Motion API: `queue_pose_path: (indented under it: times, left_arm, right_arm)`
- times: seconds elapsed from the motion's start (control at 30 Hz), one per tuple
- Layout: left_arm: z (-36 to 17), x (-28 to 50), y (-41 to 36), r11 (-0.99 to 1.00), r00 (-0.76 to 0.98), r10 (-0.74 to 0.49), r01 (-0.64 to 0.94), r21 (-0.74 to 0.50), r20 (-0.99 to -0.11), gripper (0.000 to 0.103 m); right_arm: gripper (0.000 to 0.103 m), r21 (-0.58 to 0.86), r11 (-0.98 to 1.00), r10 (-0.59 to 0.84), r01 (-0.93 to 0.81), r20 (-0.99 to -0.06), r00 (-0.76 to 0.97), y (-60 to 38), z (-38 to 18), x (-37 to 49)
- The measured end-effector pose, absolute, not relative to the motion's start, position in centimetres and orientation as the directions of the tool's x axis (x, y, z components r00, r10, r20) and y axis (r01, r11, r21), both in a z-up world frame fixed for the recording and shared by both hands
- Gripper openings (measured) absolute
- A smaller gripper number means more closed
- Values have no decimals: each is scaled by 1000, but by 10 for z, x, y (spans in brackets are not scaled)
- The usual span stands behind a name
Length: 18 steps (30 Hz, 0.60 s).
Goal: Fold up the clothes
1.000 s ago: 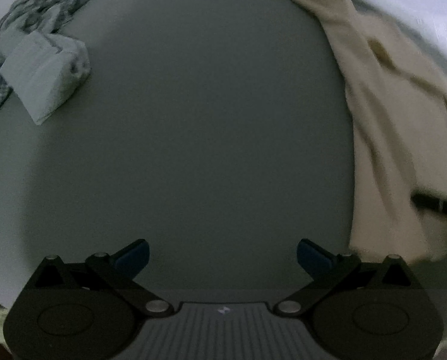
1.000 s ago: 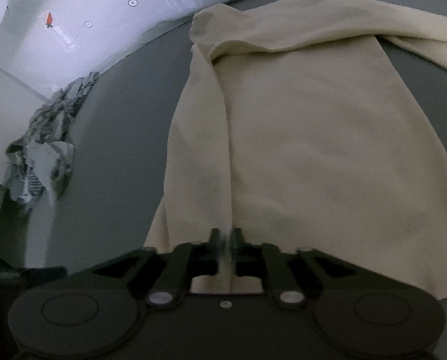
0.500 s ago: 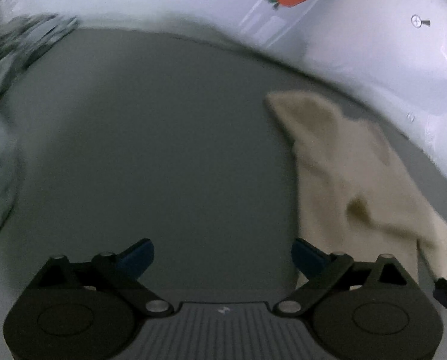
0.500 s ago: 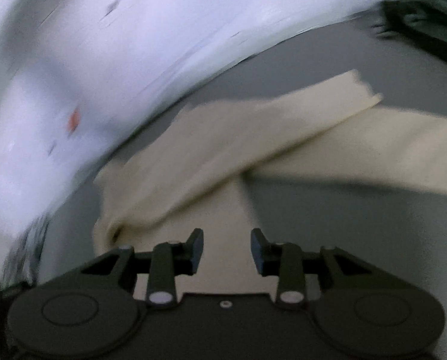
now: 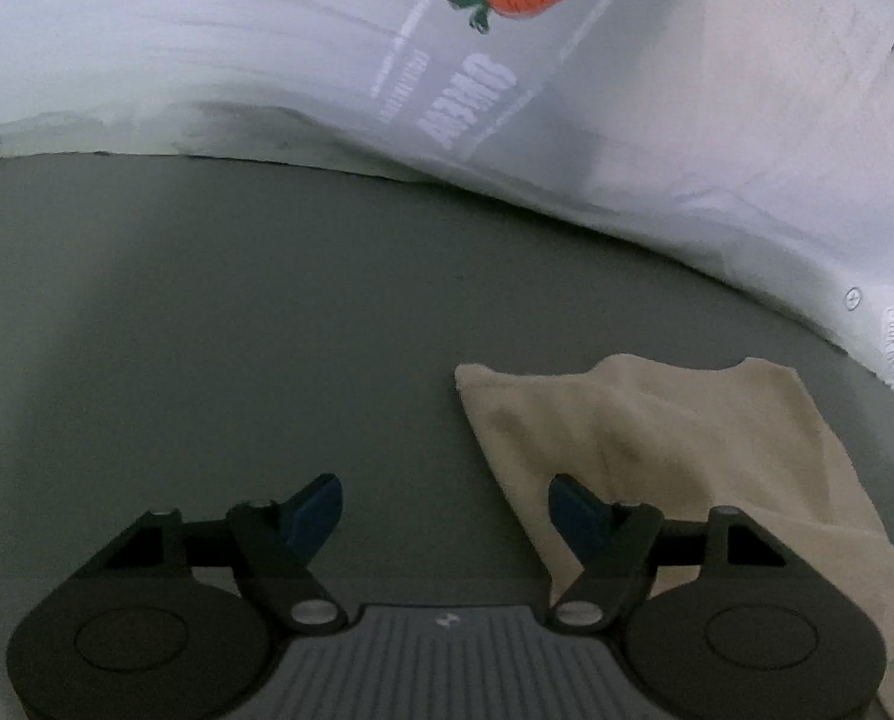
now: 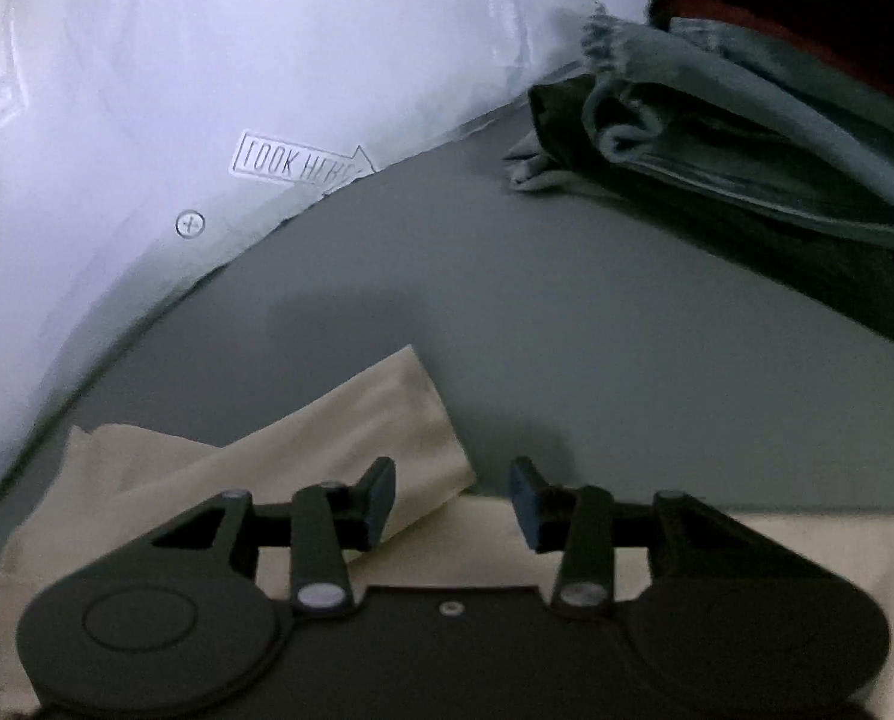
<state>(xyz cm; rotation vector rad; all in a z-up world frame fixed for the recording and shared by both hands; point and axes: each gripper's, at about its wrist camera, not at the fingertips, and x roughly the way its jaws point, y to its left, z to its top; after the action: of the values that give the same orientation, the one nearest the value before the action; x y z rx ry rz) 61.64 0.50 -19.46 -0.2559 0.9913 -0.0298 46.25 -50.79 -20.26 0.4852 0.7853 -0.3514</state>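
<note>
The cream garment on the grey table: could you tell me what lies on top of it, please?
In the right wrist view a folded sleeve lies across the cream garment. The right gripper hangs open over it, hiding the cloth beneath its body. Nothing else shows on it.

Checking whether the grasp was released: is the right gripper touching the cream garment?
Cannot tell. In the right wrist view the right gripper is open over the cream garment, holding nothing; contact underneath isn't visible.
</note>
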Motion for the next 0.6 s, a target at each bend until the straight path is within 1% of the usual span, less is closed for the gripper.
queue_pose_path:
  times: [0.07, 0.13, 0.2, 0.23, 0.27, 0.3, 0.33, 0.37, 0.47, 0.6]
  left_arm:
    - [-198, 621, 5, 961, 556, -167, -94, -261, -815, 76]
    - [-197, 622, 3, 953, 570, -191, -88, -291, -799, 76]
    - [-199, 625, 1, 942, 582, -221, -81, -327, -782, 72]
    - [-200, 627, -2, 937, 587, -233, -77, -341, -775, 63]
    - [-201, 628, -6, 939, 593, -233, -68, -337, -771, 51]
    - [-202, 629, -10, 943, 598, -230, -58, -327, -768, 40]
    - [-202, 631, -14, 947, 604, -226, -48, -318, -765, 9]
    - [-203, 632, -18, 951, 609, -222, -38, -308, -761, 5]
    - [-198, 632, -24, 951, 650, -225, -15, -308, -726, 4]
    - [-168, 631, -22, 953, 729, -210, 4, -303, -651, 4]
  right_arm:
    - [48, 246, 866, -123, 435, -739, 663, -503, -203, 468]
    - [48, 202, 895, -125, 398, -741, 660, -497, -204, 474]
    - [42, 173, 912, -129, 373, -740, 660, -493, -204, 478]
    - [37, 159, 919, -131, 361, -739, 661, -491, -203, 480]
    - [32, 147, 925, -135, 351, -736, 663, -489, -203, 481]
    - [17, 136, 930, -138, 343, -733, 666, -488, -203, 483]
    - [2, 117, 937, -143, 328, -728, 670, -487, -202, 484]
    - [2, 101, 946, -143, 309, -725, 674, -488, -201, 486]
    - [1, 93, 953, -148, 287, -686, 712, -492, -190, 483]
    - [1, 135, 955, -142, 264, -574, 807, -500, -145, 470]
